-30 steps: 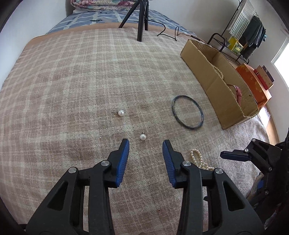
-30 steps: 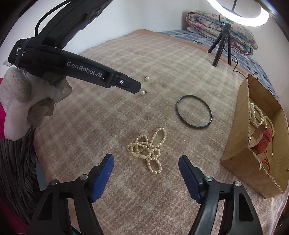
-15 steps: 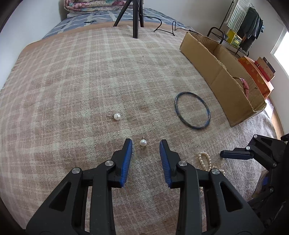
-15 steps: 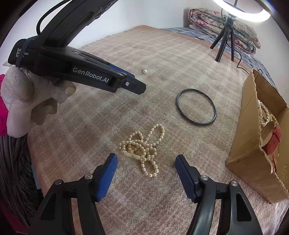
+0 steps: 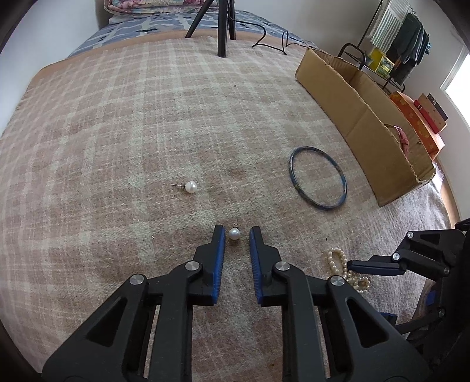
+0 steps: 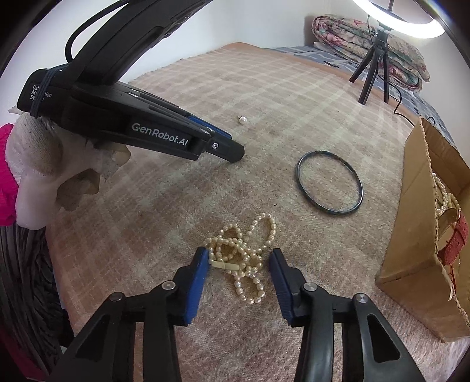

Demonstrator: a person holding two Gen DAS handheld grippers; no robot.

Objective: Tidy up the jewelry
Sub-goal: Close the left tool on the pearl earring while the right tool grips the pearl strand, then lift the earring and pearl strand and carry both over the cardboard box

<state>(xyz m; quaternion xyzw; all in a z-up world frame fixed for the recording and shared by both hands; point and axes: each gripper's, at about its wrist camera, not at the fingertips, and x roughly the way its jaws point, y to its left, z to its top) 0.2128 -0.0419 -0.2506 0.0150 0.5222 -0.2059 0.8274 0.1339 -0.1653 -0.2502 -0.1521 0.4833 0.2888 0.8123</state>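
Observation:
A pearl stud earring (image 5: 234, 234) lies on the plaid blanket between the tips of my left gripper (image 5: 236, 235), which is open with narrow jaws around it, not touching. A second pearl earring (image 5: 190, 186) lies further left; it also shows in the right wrist view (image 6: 242, 119). My right gripper (image 6: 239, 258) is open, its tips on either side of a tangled pearl necklace (image 6: 243, 249), seen too in the left wrist view (image 5: 346, 271). A dark bangle (image 5: 318, 182) lies flat beside the cardboard box (image 5: 361, 123), which holds pearls and a red strap (image 6: 453, 241).
A black tripod (image 5: 221, 26) with a ring light (image 6: 402, 17) stands at the far end of the bed, by folded bedding (image 6: 367, 41). A clothes rack (image 5: 396, 38) and orange boxes (image 5: 417, 120) stand beyond the bed on the right.
My left gripper moved forward and narrowed until the near pearl earring sits between its tips. My right gripper moved forward and narrowed around the pearl necklace.

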